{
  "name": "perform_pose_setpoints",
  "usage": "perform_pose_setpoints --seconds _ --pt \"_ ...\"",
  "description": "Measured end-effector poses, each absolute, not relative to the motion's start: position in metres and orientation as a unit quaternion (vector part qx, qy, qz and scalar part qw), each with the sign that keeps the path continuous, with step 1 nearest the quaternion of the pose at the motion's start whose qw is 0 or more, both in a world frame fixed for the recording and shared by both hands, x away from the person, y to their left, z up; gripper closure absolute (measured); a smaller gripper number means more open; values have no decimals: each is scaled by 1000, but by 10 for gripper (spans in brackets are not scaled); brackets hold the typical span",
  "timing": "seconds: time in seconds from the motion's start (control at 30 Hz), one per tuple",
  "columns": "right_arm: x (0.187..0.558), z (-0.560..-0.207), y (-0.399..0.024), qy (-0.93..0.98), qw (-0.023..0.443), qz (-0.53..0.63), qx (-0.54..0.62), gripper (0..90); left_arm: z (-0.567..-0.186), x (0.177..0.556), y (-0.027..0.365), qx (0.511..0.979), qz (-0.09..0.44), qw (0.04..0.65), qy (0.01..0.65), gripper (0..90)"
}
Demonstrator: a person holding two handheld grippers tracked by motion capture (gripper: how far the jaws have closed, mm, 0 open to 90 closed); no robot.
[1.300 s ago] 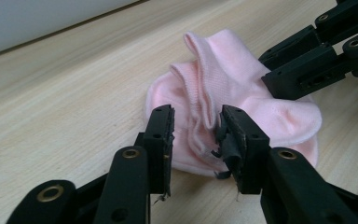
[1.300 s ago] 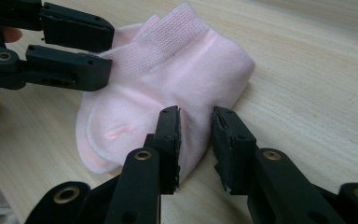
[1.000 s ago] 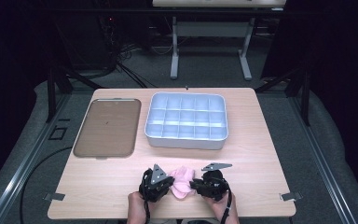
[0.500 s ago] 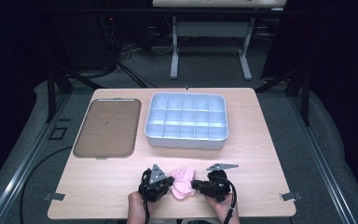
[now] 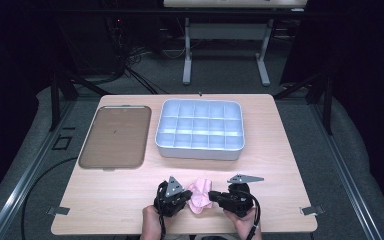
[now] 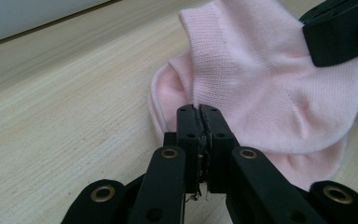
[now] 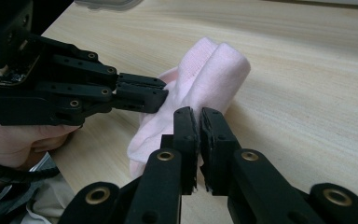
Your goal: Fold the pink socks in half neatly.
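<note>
We have a pink sock (image 5: 200, 196) pinched from both sides near the bottom centre of the high view, on the tabletop (image 5: 280, 165) just ahead of the person's hands. The left hand-held gripper (image 6: 199, 109) has its jaws pressed together on the sock's edge at lower centre of the left gripper view; a sliver of fabric sits between the pads. The right hand-held gripper (image 7: 198, 112) is likewise clamped on the sock — its jaws have just been closing, and the knit now sits caught between them.

Our reading is that the step in hand is taking hold of the sock at two points, likely to fold it or lift it toward the tray (image 5: 200, 131) in the middle of the high view. The next move calls for both hands to travel together, keeping the cloth taut enough not to slip yet not so tight that a thin pinch pulls free.

The sock looks short, soft and finely ribbed — pale pink, with a cuff band at the top of the left gripper view. It lies doubled over, layers stacked, one folded bulge rising in the right gripper view. To the left of the tray lies a brown lid (image 5: 112, 136), well apart.
</note>
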State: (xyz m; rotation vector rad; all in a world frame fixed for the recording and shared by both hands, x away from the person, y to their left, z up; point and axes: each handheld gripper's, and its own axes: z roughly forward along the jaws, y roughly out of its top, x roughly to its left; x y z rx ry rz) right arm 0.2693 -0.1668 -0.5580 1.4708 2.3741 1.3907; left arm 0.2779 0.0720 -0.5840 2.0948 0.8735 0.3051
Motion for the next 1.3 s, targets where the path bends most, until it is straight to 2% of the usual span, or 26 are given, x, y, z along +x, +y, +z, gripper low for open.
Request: perform_pose_setpoints --seconds 0.87,1.3 --pt "281 -559 -128 790 5 442 425 855 -584 282 69 832 110 417 349 866" --pt "281 -560 -130 787 5 450 423 855 -584 283 72 833 100 421 345 864"
